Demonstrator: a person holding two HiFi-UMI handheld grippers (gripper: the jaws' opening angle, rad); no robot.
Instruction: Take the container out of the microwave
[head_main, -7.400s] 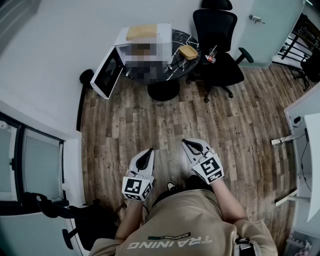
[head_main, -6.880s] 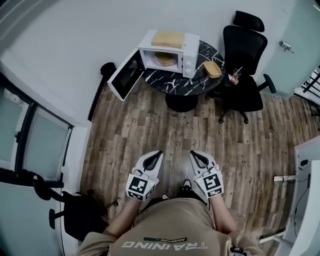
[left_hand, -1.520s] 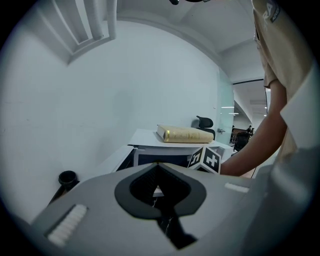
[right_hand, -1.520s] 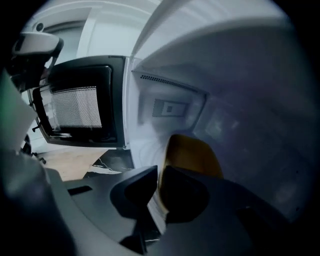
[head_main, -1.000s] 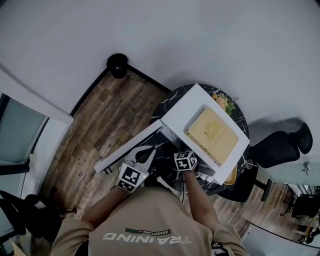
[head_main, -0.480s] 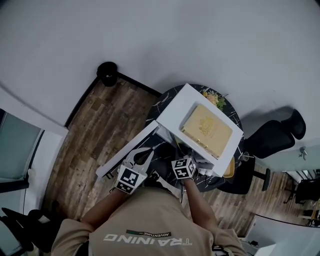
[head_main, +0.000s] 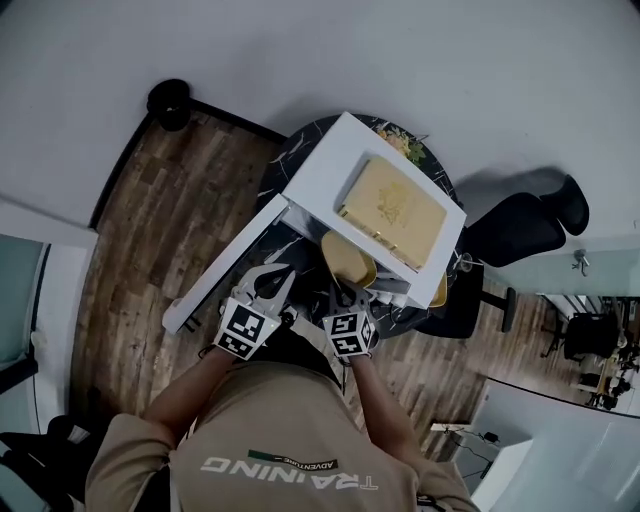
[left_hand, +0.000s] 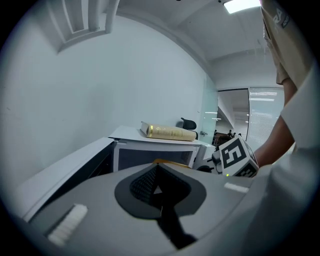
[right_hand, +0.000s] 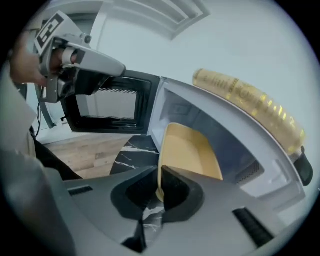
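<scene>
The white microwave (head_main: 330, 170) stands on a round black marble table (head_main: 283, 165) with its door (head_main: 222, 270) swung open to the left. A shallow yellow container (head_main: 348, 258) sticks out of the cavity's front, tilted. My right gripper (head_main: 345, 292) is shut on its near rim; the right gripper view shows that rim of the container (right_hand: 190, 150) pinched between the pads of the gripper (right_hand: 160, 189). My left gripper (head_main: 268, 275) hovers beside it in front of the open door, shut on nothing (left_hand: 157, 167).
A gold book (head_main: 392, 210) lies on top of the microwave. A second yellow dish (head_main: 438, 292) sits on the table's right side, behind the microwave's corner. A black office chair (head_main: 520, 230) stands to the right, and a black bin (head_main: 168, 103) by the wall.
The person has walked up to the microwave. Over the last second my right gripper drew the yellow container out of the cavity; the left gripper stayed beside the door.
</scene>
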